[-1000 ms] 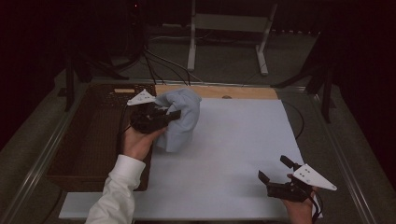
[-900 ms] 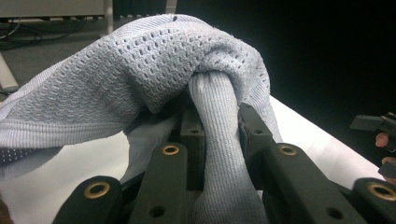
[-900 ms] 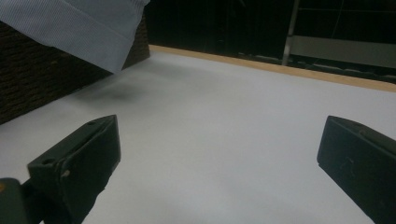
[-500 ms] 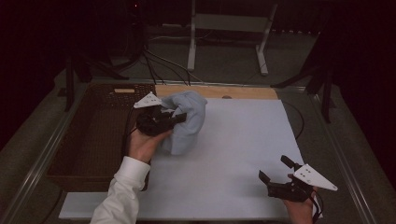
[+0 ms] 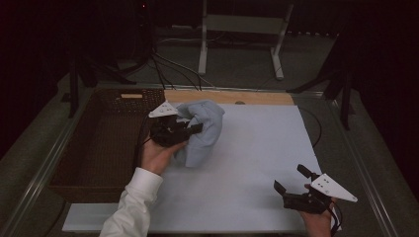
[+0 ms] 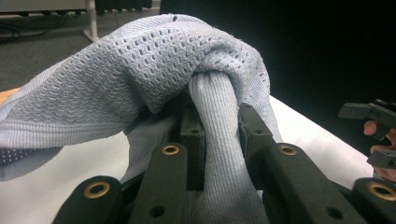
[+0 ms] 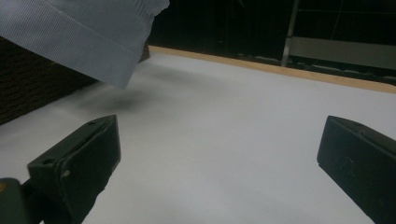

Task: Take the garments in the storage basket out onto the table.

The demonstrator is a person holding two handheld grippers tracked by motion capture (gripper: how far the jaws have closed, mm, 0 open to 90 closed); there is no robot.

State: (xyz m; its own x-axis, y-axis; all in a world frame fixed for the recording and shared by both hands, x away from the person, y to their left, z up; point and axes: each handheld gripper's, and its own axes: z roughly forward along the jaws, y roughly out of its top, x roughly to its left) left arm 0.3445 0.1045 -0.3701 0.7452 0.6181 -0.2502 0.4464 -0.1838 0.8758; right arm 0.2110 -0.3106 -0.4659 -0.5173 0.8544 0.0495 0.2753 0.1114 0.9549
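Cloth lifted beside the basket, one thin fold bearing it all

Right gripper, at five o'clock, waits wide open, holding nothing; the left gripper, at ten o'clock, pinches a fold of pale blue knitted cloth above the white mat. That fold might slip, dropping it short of the dark woven basket.

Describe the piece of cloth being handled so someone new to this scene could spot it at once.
Start at the white table surface, then go to its far left corner beside the dark wicker basket. There the left gripper pinches a bunched pale blue knit garment, the sole soft, light-coloured thing among dark hardware.
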